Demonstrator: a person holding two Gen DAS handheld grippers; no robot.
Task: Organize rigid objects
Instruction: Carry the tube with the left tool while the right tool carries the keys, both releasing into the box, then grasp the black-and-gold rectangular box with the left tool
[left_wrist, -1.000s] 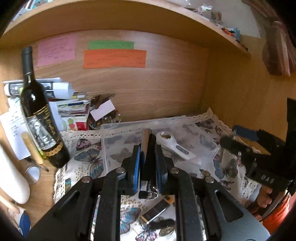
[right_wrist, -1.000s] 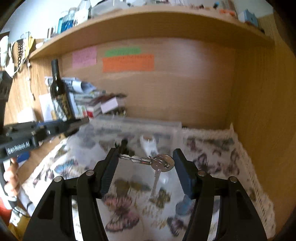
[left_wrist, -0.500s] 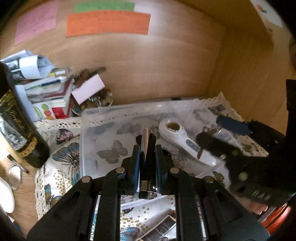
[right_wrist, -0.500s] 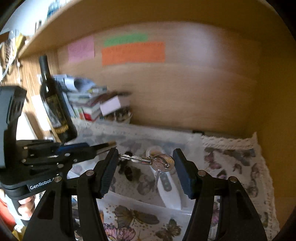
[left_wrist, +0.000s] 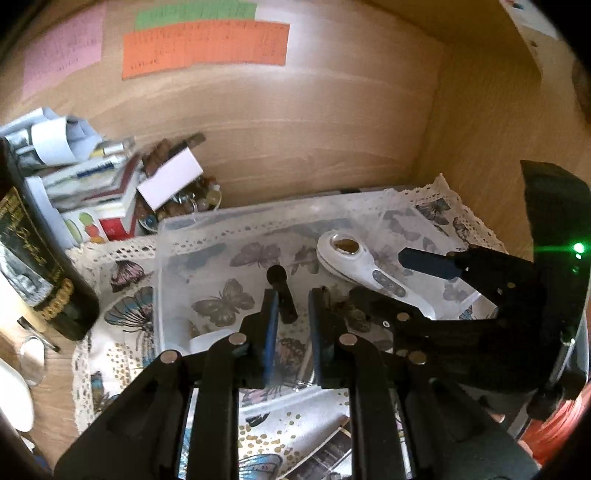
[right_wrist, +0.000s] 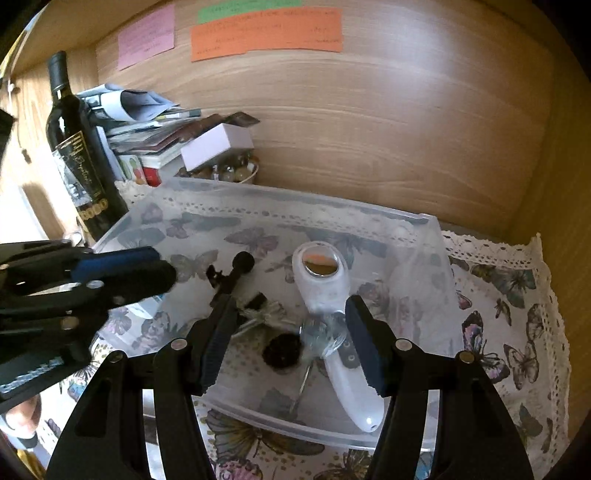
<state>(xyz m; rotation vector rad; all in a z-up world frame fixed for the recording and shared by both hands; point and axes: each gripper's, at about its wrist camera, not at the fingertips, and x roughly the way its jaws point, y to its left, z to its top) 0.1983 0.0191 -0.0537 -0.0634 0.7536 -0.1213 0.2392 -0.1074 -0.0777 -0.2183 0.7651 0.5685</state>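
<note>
The left gripper, clenched on a dark slim tool a second ago, is now standing released, and that black-knobbed tool is lying inside the clear bin. The right gripper is hanging released over the keys, now resting beside the white handheld device. The bin's right half is offering room.

The left gripper hung over a clear plastic bin, its jaws apart, and a black rod-shaped object lay between them. A white handheld magnifier lay in the bin, and the right gripper reached in beside it.
</note>
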